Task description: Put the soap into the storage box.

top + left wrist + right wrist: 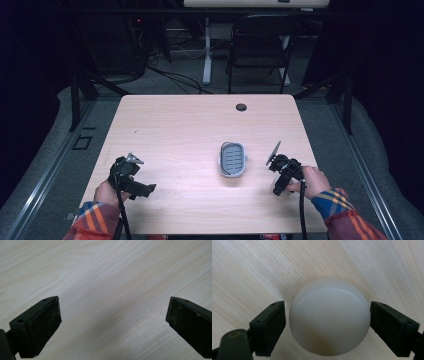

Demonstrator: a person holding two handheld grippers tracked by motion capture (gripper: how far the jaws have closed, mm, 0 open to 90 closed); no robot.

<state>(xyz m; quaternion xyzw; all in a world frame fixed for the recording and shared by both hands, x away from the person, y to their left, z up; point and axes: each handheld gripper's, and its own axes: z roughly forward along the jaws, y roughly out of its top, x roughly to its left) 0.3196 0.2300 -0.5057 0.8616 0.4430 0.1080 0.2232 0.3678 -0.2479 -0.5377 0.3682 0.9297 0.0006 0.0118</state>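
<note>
A smooth white ball [329,320] rests on the wooden table [190,125], between the jaws of my right gripper [327,315]. The jaws stand on either side of it, the right pad at its edge and the left pad a small gap away. In the high view my right gripper [279,189] points down at the table near the front right, to the right of a small grey slotted tray [233,159]. My left gripper [145,190] is at the front left, open over bare wood [112,277], with nothing between its pads [45,325].
A round cable hole [241,107] sits near the table's far edge. Beyond the table stand a black chair [260,45] and a white desk leg [207,50], with cables on the floor.
</note>
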